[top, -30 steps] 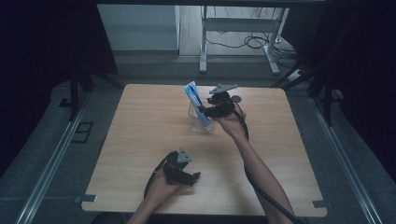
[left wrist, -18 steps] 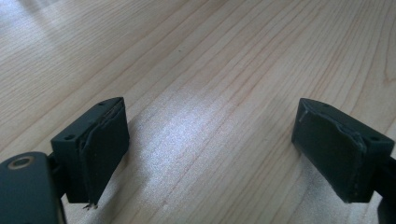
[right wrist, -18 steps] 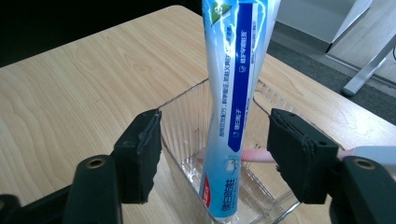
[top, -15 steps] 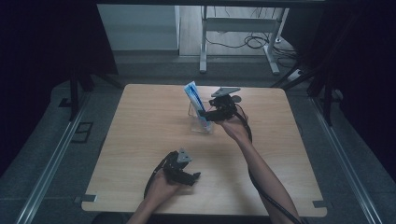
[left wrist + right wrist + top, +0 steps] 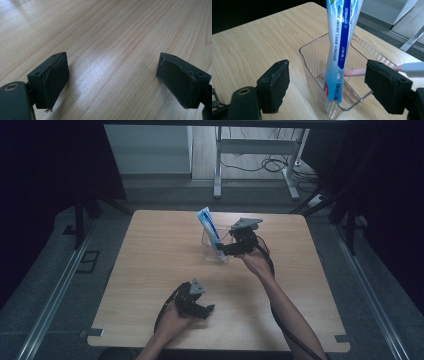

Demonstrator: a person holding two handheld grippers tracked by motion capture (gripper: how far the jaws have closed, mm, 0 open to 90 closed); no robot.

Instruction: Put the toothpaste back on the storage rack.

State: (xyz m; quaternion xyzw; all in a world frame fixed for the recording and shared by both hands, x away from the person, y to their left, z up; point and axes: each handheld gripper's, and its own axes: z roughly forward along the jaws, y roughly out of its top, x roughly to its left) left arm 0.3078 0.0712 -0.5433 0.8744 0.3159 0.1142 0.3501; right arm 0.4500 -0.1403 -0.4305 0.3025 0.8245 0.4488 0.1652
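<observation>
Right gripper view, hand-held gripper (image 5: 327,87) wide open (empty)

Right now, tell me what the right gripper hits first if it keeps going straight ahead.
Most likely the clear ribbed container: its near corner sits between the open jaws of the right gripper. Just behind stands the blue-and-white tube, though depth is uncertain.

Lab: lone wooden table (image 5: 150,270), black curtains (image 5: 45,180), floor cables (image 5: 260,165)

1. We are seeing a light wooden desk (image 5: 150,265) carrying the things.
2. A clear ribbed container (image 5: 212,251) is standing directly on it, toward the far middle.
3. The left hand-held gripper (image 5: 202,309) is resting near the front edge.
</observation>
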